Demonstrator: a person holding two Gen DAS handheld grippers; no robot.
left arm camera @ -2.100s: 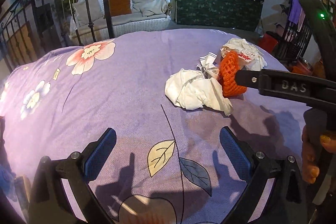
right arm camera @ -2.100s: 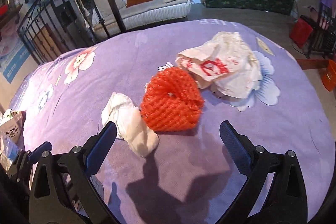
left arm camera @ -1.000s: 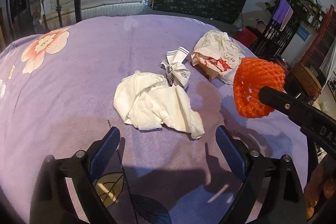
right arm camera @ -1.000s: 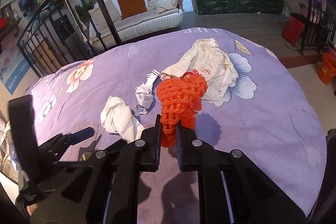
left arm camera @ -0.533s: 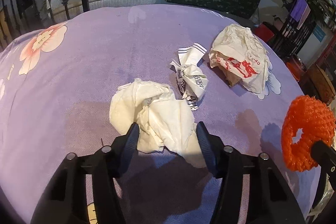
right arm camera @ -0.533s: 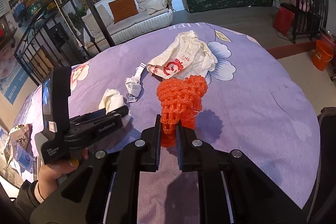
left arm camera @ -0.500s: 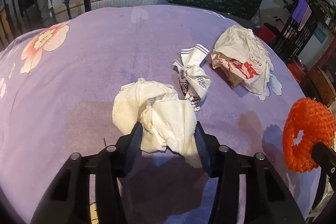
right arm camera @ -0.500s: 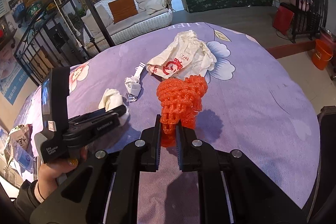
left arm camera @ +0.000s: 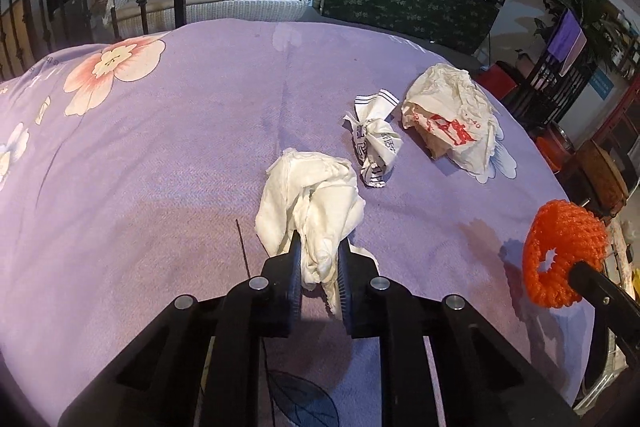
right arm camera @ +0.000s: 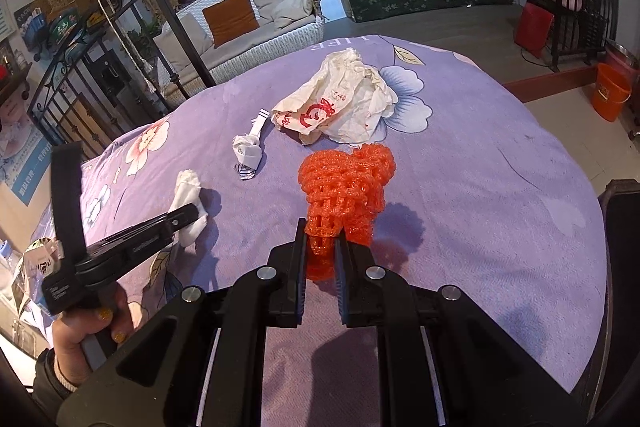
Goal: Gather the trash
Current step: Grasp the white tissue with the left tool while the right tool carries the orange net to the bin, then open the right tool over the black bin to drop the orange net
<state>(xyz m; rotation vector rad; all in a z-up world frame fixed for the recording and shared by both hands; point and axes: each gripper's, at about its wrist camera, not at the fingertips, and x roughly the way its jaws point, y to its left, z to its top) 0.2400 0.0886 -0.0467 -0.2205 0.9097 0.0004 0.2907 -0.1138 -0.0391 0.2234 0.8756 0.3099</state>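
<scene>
- Purple flowered cloth covers the round table; a sofa stands behind, at 12 o'clock.
- Left gripper is closed on the near end of a crumpled white tissue; most of the wad lies forward on the cloth.
- Right gripper pinches the stem of an orange foam net, held clear of the table, probably for carrying off.
- Uncollected: a twisted paper wrapper and a white bag with red print, at 1 o'clock from the tissue.
</scene>
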